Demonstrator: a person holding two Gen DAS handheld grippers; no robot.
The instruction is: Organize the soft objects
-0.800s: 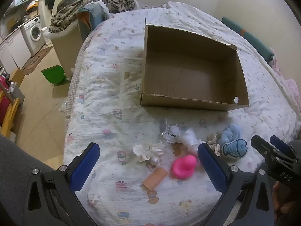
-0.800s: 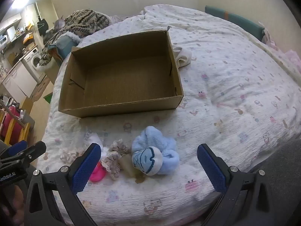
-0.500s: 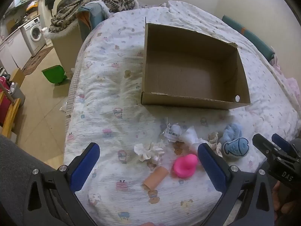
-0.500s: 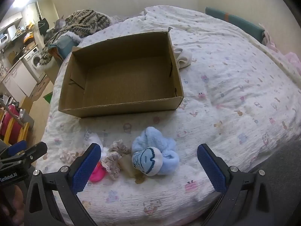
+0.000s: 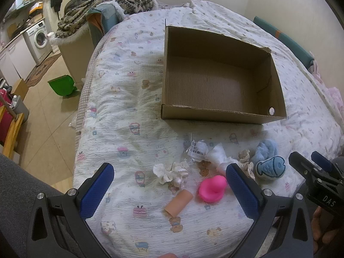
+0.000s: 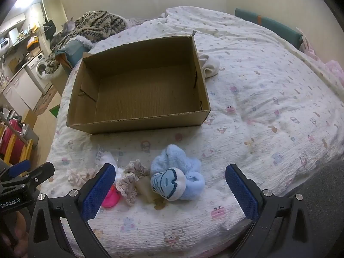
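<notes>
Since the earlier frames the corrugated cardboard box (image 5: pixel 219 81) has slid only slightly in both views, sitting open-topped on the crinkled, cartoon-printed bedspread (image 5: pixel 129 111) well beyond both pairs of fingers, so the grippers have barely drifted. The right gripper (image 6: pixel 169 189) hangs with its blue-padded fingers spread wide and nothing between them, and just beyond the gap lies the fluffy blue plush with a fish patch (image 6: pixel 176 176), a frilly beige scrunchie (image 6: pixel 129 182) beside its left finger. The left gripper (image 5: pixel 169 190) is likewise spread wide and empty, with the smooth pink rubber duck (image 5: pixel 211 189) close against its right finger, the peach tube (image 5: pixel 178 202) between the fingers, and the ruffled white scrunchie (image 5: pixel 172 172) just past them.
</notes>
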